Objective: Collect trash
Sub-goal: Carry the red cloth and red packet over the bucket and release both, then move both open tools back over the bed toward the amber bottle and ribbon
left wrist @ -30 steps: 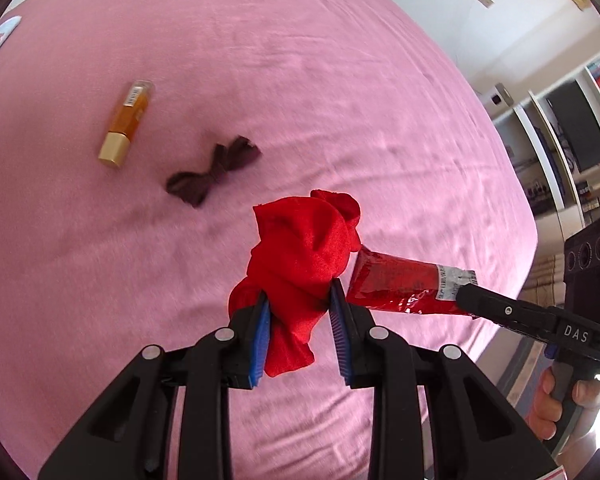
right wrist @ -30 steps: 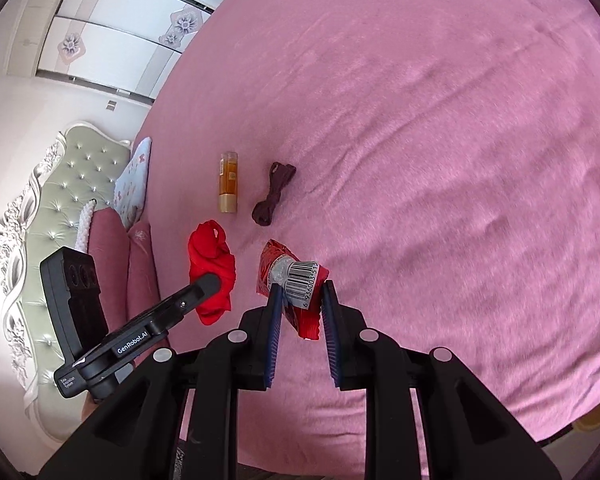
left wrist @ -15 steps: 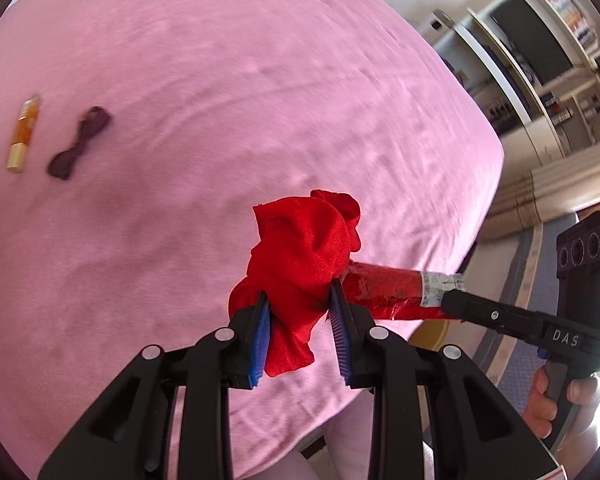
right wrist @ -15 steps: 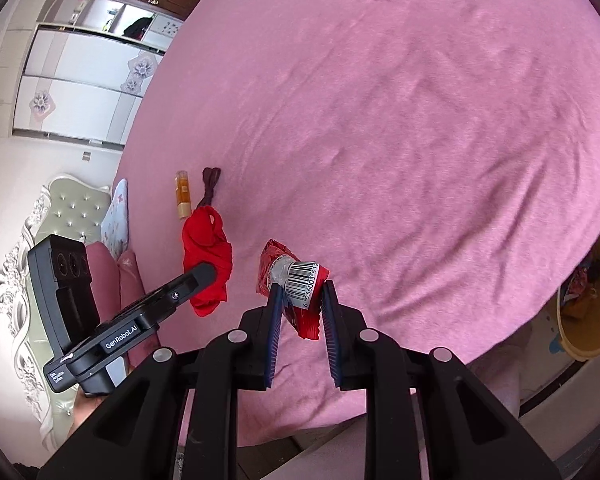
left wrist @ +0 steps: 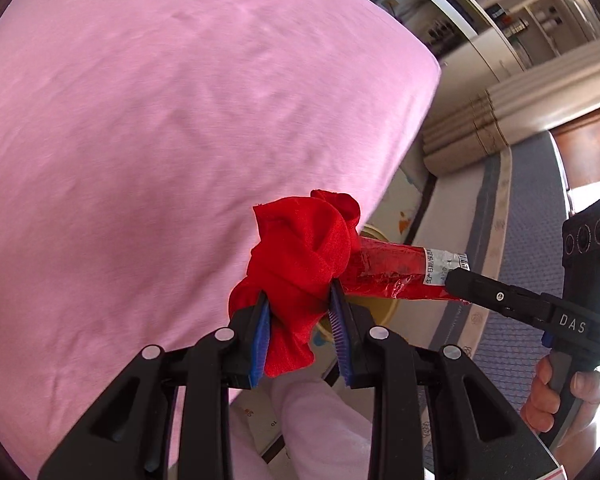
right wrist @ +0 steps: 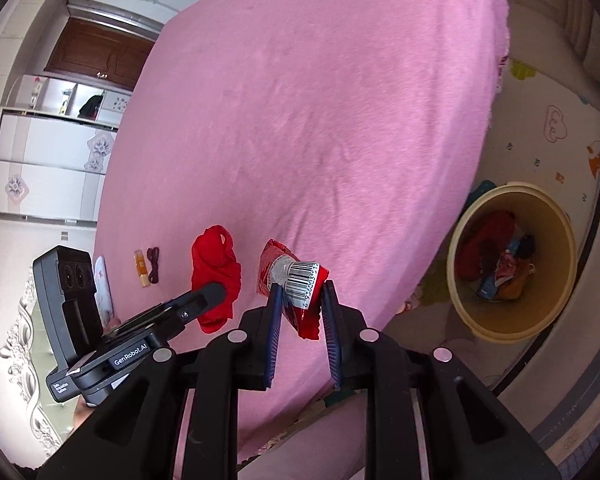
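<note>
At lower centre, the left gripper (left wrist: 300, 312) was clamped on a crumpled red cloth (left wrist: 304, 264). The right gripper (right wrist: 300, 304) pinched a shiny red foil wrapper w/ barcode (right wrist: 298, 288), long axis tilting up-left, over the pink bedspread (right wrist: 300, 120). A tan round bin (right wrist: 516, 332) sat lower right.

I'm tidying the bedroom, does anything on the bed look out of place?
Yes: a small orange bottle and a dark bow-shaped scrap lie loose side by side on the pink bedspread, far from the bin.
</note>
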Demonstrator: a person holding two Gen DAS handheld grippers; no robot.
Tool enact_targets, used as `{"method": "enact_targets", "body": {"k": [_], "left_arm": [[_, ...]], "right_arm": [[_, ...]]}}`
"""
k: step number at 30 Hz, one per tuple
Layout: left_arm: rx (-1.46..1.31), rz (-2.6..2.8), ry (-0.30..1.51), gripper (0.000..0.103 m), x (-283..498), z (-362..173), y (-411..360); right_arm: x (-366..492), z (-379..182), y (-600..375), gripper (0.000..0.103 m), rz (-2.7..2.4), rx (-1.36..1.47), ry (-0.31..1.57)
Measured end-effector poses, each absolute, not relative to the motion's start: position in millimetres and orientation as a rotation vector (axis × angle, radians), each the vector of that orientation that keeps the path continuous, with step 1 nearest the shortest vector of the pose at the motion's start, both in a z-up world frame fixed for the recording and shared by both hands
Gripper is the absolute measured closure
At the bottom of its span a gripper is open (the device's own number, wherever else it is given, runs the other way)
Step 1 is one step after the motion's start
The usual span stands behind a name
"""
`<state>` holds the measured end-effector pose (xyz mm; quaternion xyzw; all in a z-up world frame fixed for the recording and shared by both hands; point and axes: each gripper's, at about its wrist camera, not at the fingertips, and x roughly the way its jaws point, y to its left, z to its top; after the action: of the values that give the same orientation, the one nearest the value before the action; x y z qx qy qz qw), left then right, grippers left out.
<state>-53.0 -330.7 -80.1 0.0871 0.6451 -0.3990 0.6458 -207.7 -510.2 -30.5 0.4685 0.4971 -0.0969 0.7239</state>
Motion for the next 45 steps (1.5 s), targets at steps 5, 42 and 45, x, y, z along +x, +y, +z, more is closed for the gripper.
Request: {"method": "enact_targets", "body": {"k": [5,42,45], "left_arm": [[0.282,-0.992,1.496,0.075,-89,-93,-393],[0.594,-1.185,1.684,0.047,-218,-189,-553],[0.632,-1.168,1.683,0.045,-219,-194,-553]], "right_arm": [[-259,-37,-554,0.083,-0.324,1.023,1.101],[-398,-117,-653,0.068,-0.552,1.226,1.107],[-402,-119,-652,0.068,-0.567,1.228,1.118]]}}
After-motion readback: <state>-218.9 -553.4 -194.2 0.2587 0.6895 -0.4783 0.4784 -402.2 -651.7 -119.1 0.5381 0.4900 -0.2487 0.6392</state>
